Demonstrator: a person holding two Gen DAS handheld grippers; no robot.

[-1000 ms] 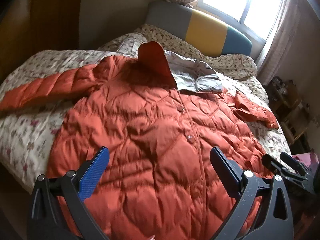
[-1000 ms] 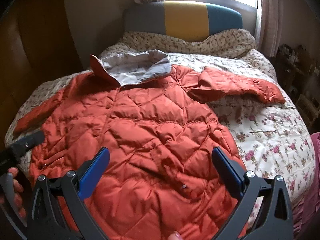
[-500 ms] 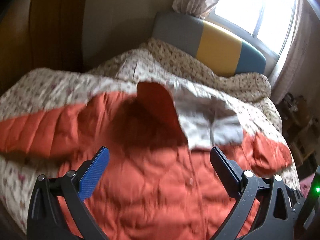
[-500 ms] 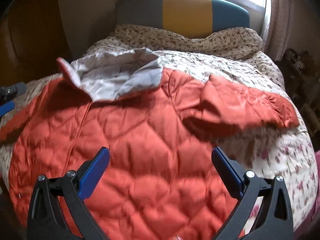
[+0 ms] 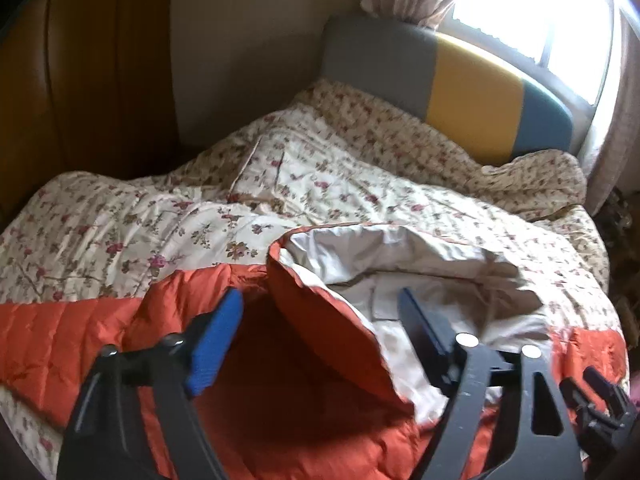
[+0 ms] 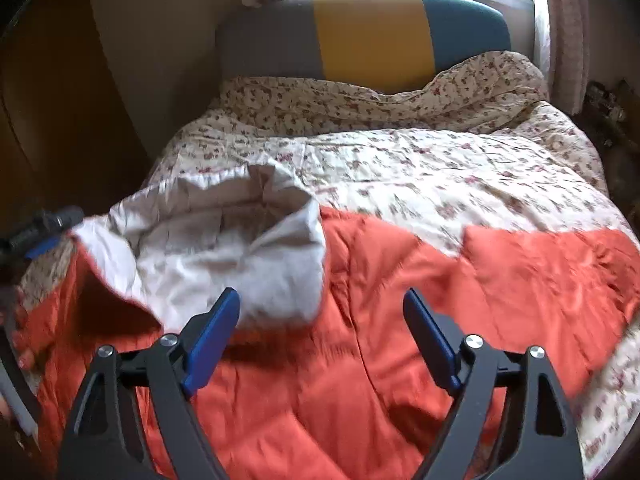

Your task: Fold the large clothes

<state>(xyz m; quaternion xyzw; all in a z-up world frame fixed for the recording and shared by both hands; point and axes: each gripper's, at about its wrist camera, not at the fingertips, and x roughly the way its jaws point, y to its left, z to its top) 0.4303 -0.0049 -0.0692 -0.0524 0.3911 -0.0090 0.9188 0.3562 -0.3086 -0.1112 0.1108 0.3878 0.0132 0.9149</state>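
An orange quilted jacket lies spread on the bed, its collar turned back to show pale grey lining. My left gripper hovers over the collar's orange flap; its jaws are closing, and the pads stand either side of the flap without pressing on it. My right gripper hangs over the shoulder just right of the collar, jaws closing with only jacket below them. One sleeve stretches left, the other right. The other gripper shows at each view's edge.
A floral quilt covers the bed, bunched at the headboard of grey, yellow and teal. A wooden wardrobe stands left, a curtained window behind, clutter on the floor at right. A hand shows at lower left.
Both grippers have travelled forward from the jacket's hem up over its body to the collar and shoulders. Their jaws have narrowed. The jacket itself lies as before.
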